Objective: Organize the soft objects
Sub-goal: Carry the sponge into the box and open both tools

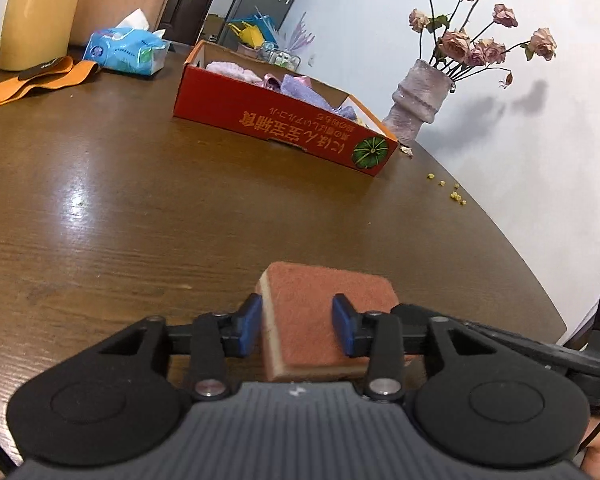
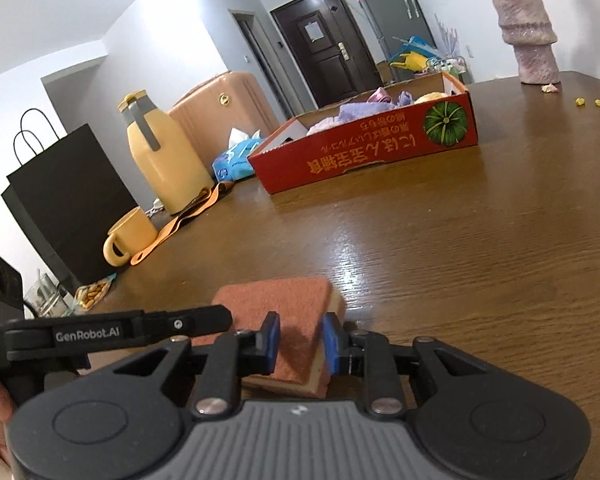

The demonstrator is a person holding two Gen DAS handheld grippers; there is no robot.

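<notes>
Sponge (image 1: 324, 320), red scouring face up over a pale yellow foam layer: held between both tools above the brown wooden table (image 1: 140, 208), at the near edge of each wrist view.

Left tool (image 1: 296, 326): blue pads set either side of the sponge's left part; the left pad touches the foam edge, the right pad presses on the red top. Gripping the sponge.

Right tool (image 2: 300, 340): blue pads closed on the sponge's right corner, one on the red face, one on the foam side. Gripping the sponge. The other tool's black arm crosses the left of this view, marked "GenRobot.AI".

Red cardboard box (image 1: 268, 120): shallow, open-topped, printed with a green pumpkin and gold lettering; stands on the table well apart from the sponge, farther back. Contents: soft cloths in lilac and pink (image 1: 296, 88), heaped inside.

Vase (image 1: 416, 96): mauve, rough-surfaced, with dried pink roses (image 1: 472, 40); stands just beside the box's far corner, against the white wall. Small yellow crumbs (image 1: 452, 192) lie on the table near it.

Tissue pack (image 1: 126, 50): blue, one tissue sticking up; behind the box to the left.

Yellow jug (image 2: 164, 160) and yellow mug (image 2: 130, 236): at the table's left edge, with an orange strap (image 2: 180, 220) lying between them.

Black paper bag (image 2: 68, 200): upright behind the mug.

Peach suitcase (image 2: 220, 108): off the table, behind the jug.
</notes>
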